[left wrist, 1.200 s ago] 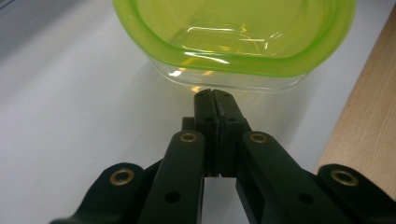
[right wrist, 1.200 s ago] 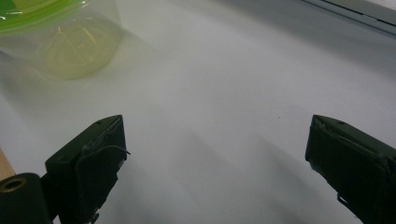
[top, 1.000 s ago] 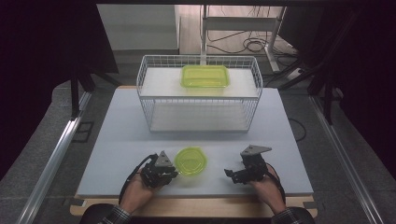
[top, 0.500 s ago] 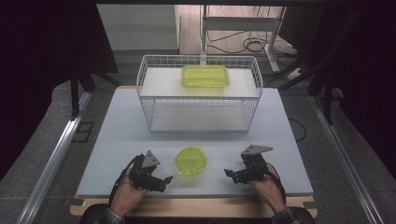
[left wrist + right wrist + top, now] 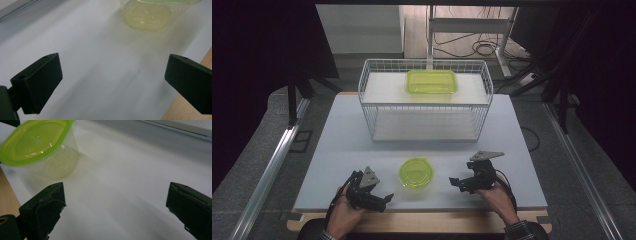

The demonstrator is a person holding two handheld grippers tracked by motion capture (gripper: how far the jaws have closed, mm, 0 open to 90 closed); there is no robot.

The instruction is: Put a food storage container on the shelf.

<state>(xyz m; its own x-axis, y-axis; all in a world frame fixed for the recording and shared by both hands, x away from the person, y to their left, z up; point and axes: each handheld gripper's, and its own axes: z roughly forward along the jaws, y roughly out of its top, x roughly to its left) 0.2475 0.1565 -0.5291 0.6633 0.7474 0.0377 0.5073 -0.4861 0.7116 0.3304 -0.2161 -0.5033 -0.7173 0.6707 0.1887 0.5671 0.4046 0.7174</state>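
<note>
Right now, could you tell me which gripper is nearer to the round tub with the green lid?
Left, narrowly. The left gripper sits below-left of the round tub, the right gripper to its right, both open and apart from it.

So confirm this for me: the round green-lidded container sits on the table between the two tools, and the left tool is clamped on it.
Not quite. The left tool is not clamped on the round green-lidded container: its jaws have just been opening and now stand wide apart with nothing between them, as the left gripper view shows. The container does sit on the table between the left tool and the right tool.
</note>
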